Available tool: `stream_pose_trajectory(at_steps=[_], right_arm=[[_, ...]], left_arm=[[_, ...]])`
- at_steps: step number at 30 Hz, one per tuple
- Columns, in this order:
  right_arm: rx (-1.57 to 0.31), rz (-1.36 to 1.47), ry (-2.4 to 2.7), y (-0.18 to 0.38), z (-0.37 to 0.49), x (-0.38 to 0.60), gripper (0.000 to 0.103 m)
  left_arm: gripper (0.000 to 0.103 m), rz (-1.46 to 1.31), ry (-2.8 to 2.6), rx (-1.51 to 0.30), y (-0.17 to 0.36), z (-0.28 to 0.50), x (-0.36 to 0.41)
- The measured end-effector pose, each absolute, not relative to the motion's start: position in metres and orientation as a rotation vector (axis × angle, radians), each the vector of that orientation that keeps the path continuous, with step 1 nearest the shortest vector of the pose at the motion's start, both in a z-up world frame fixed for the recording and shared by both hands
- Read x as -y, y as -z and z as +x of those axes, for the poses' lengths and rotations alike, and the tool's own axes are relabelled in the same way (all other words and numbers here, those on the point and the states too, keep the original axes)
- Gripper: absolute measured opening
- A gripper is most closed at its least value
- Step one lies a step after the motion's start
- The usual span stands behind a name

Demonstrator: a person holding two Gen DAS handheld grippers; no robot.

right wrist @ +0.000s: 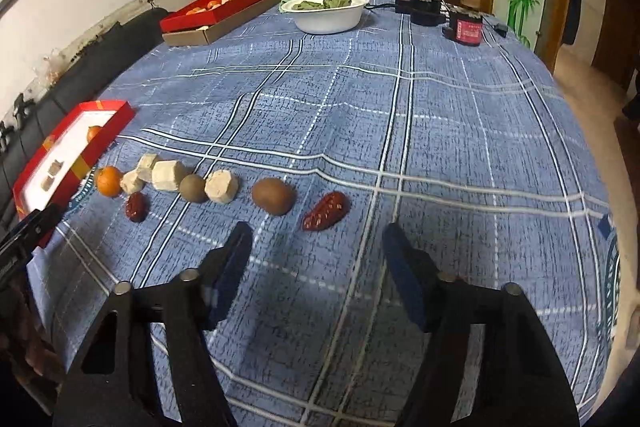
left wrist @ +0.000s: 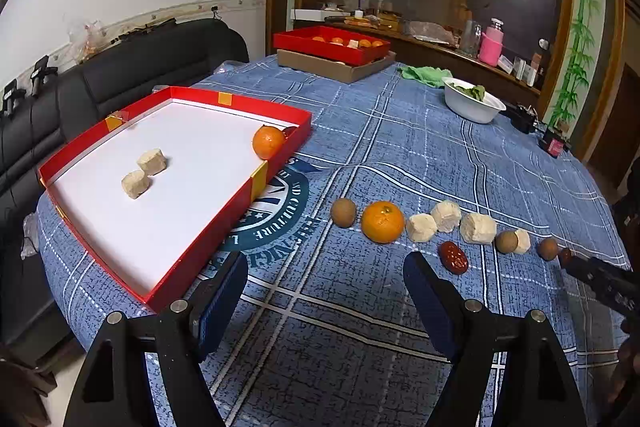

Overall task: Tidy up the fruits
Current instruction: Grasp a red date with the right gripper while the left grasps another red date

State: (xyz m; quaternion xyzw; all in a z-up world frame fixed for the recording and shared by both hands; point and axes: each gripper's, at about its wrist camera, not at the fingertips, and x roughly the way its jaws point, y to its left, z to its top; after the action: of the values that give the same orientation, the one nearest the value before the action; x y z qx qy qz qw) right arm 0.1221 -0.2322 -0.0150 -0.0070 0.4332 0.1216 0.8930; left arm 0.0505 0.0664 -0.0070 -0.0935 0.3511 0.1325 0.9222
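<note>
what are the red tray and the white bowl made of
Red tray: looks like glossy cardboard, with thin folded walls, taped corners and a white liner. White bowl: smooth, opaque, slightly shiny, so plastic, melamine or ceramic; the pictures cannot settle which.

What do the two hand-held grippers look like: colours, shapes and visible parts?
Both look alike. The left gripper and the right gripper each have two black angular fingers with triangular cut-outs, round silver bolts at the joints, and flat dark blue pads on the inner faces. No cables, markings or sleeves are visible.
</note>
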Motion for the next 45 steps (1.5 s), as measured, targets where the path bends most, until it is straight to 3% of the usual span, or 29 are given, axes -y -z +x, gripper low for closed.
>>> stream_pose_trajectory(at_steps=[1,4,9,13,23,26,29,30,31,32,45], right_arm=[[-0.905,-0.025,-0.246,0.016,0.125,0.23,0.051],[-0.934,-0.048,-0.236,0.022,0.136,0.223,0.039],[-0.956,-0.067,-0.232,0.03,0.144,0.217,0.03],[-0.955,-0.08,-0.249,0.03,0.147,0.215,0.016],[-0.89,-0.025,-0.283,0.021,0.14,0.223,0.015],[-0.882,-0.005,-0.292,0.02,0.14,0.226,0.015],[-0.871,0.008,-0.309,0.018,0.139,0.226,0.015],[-0.867,0.009,-0.314,0.017,0.138,0.226,0.015],[-0.865,0.01,-0.318,0.017,0.138,0.225,0.015],[-0.864,0.011,-0.323,0.017,0.138,0.225,0.015],[-0.836,0.004,-0.355,0.014,0.134,0.221,0.015]], left_arm=[[0.078,-0.19,-0.268,-0.724,0.008,0.051,-0.065],[0.078,-0.185,-0.258,-0.734,0.01,0.052,-0.063],[0.078,-0.185,-0.252,-0.737,0.012,0.053,-0.064],[0.078,-0.187,-0.236,-0.751,0.014,0.058,-0.06],[0.074,-0.159,-0.116,-0.856,0.024,0.103,-0.006],[0.06,-0.13,-0.124,-0.893,0.03,0.115,0.006],[0.054,-0.105,-0.133,-0.929,0.037,0.124,0.013],[0.04,-0.085,-0.135,-0.929,0.036,0.126,0.017],[0.037,-0.069,-0.134,-0.93,0.036,0.128,0.02],[0.021,-0.055,-0.121,-0.928,0.035,0.129,0.023],[0.02,-0.153,0.004,-0.78,0.005,0.092,0.008]])
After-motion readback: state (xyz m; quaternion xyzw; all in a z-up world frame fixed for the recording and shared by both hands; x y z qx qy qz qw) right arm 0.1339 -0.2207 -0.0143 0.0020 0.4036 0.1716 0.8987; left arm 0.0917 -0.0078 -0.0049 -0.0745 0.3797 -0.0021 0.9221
